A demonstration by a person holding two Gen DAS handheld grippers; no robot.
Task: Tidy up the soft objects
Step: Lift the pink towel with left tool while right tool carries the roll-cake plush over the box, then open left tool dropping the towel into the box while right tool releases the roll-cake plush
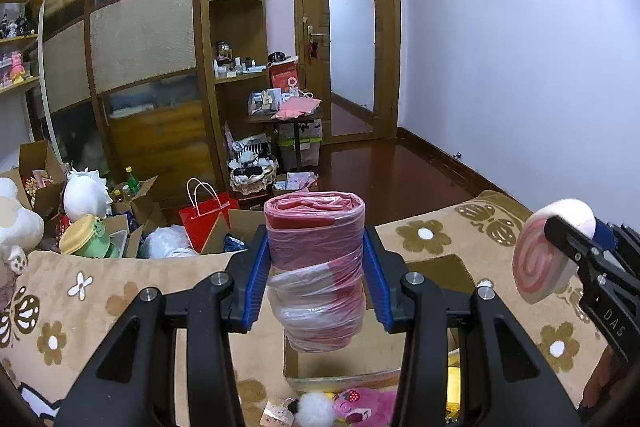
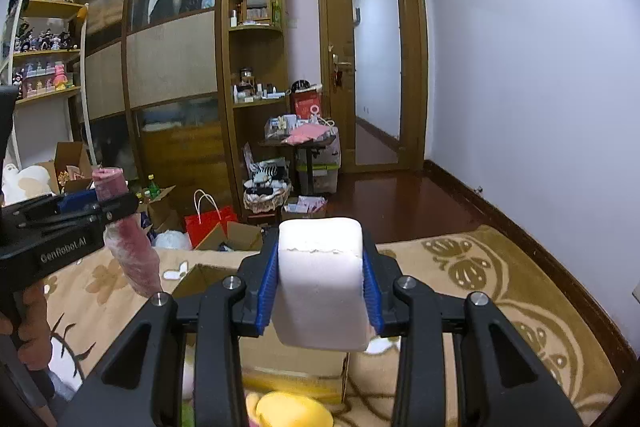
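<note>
Left gripper is clamped on a red-and-clear roll of plastic bags, pads pinching it around the middle, roll standing roughly upright between the jaws. Right gripper is closed on a white rolled plush with a pink swirl end; the swirl face shows in the left wrist view, at the right. Both items are held in the air over the beige flower-pattern rug, above an open brown cardboard box that sits just below the grippers.

My read: this is the carry-and-drop stage, the box being the likely target, though I can't confirm that.

To do it well:
- Bring each gripper fully over the box opening before letting go; the box flaps sit close to the fingers.
- Lower first, then release. The roll is slick film and could slide or tip out.
- The plush is squashed in the grip and will spring back, so open wide.
- Drop one at a time; the grippers are near each other.

A pink plush toy and a white pompom lie beside the box.
</note>
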